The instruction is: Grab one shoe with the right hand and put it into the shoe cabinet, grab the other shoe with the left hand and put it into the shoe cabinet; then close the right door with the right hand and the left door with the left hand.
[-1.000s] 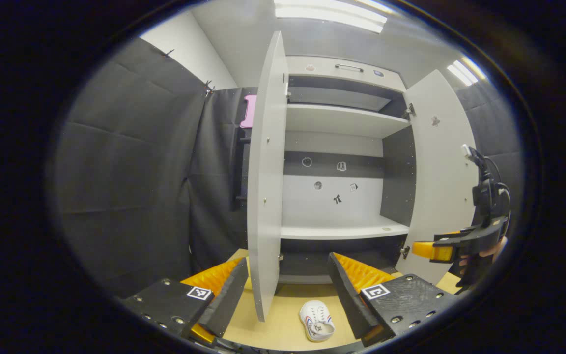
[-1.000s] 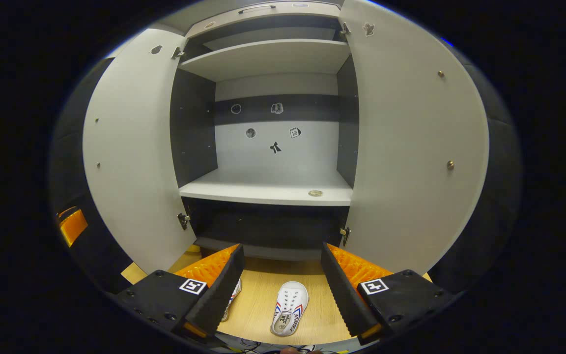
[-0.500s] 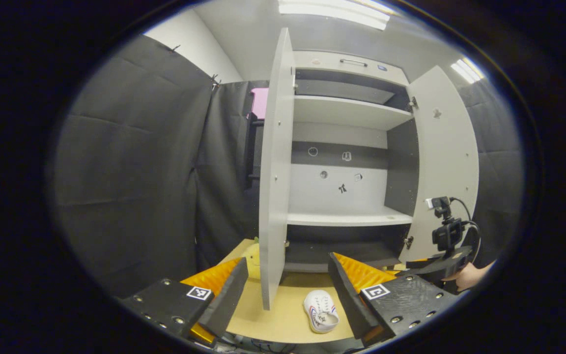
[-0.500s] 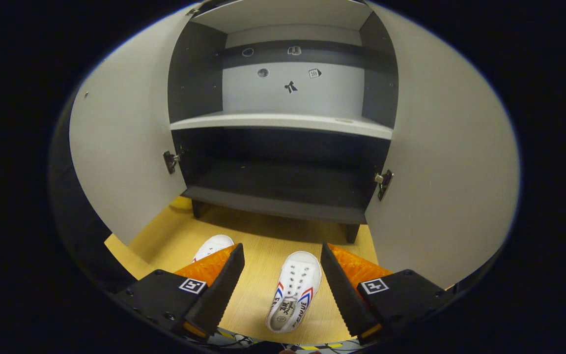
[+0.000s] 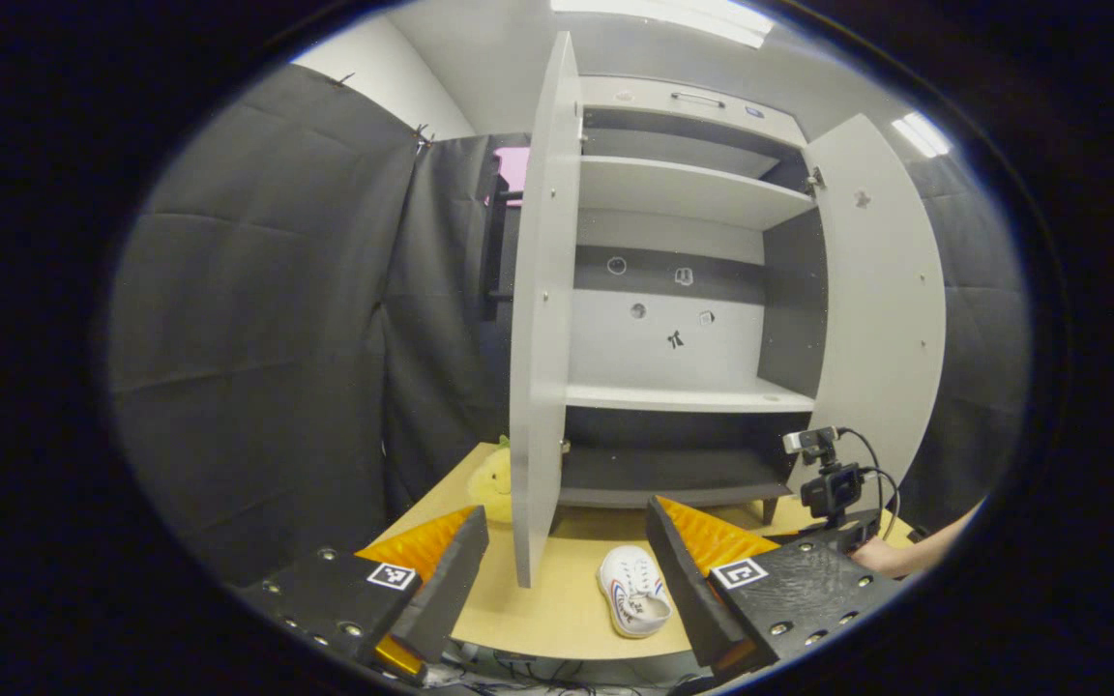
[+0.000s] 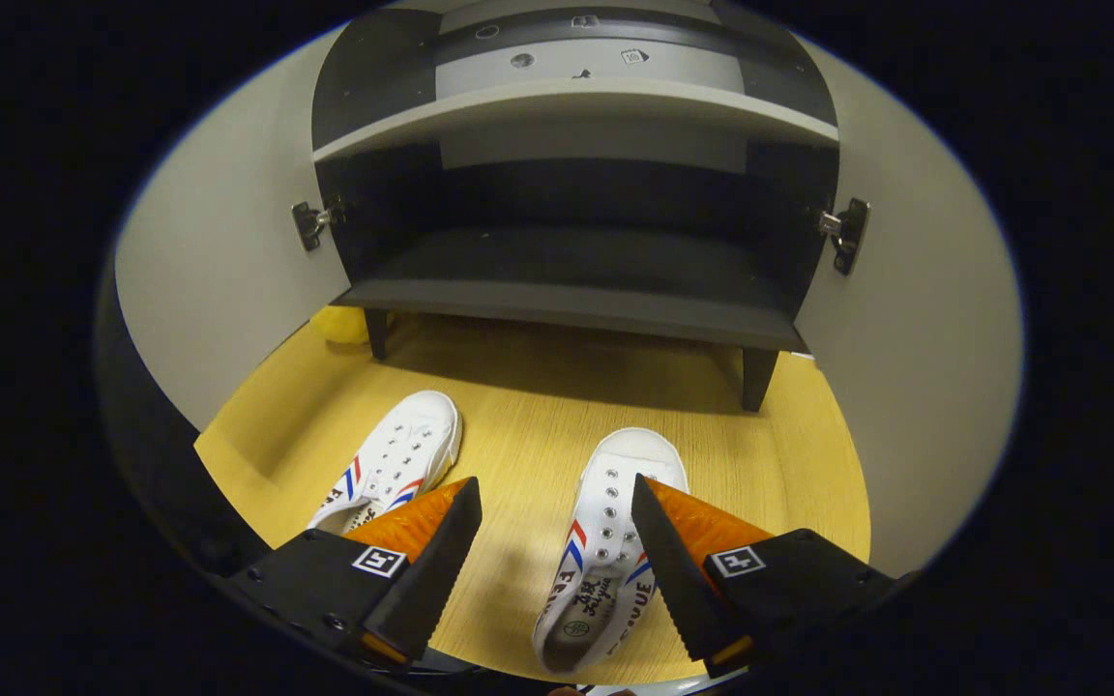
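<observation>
Two white shoes with red and blue stripes lie on the wooden board point(image 6: 518, 416) in front of the open shoe cabinet point(image 6: 567, 290). In the right gripper view, the right shoe point(image 6: 605, 541) lies between and below the open fingers of my right gripper point(image 6: 552, 561), toe toward the cabinet. The left shoe point(image 6: 393, 464) lies beside the left finger. In the left gripper view, my left gripper point(image 5: 562, 570) is open and holds nothing, a shoe point(image 5: 632, 601) sits low by its right finger, and the right gripper's body point(image 5: 833, 488) with a hand point(image 5: 895, 556) shows farther right.
Both cabinet doors stand open: the left door point(image 5: 538, 319) is seen edge-on and the right door point(image 5: 881, 290) swings wide. A pale shelf point(image 5: 683, 396) sits above the dark bottom shelf. A yellow soft toy point(image 5: 494, 478) lies by the left door. Black cloth hangs on the left.
My right gripper has dropped and tilted down toward the shoes, so the right shoe now lies between its fingers. The left gripper view has shifted slightly; the right gripper shows lower in it.
</observation>
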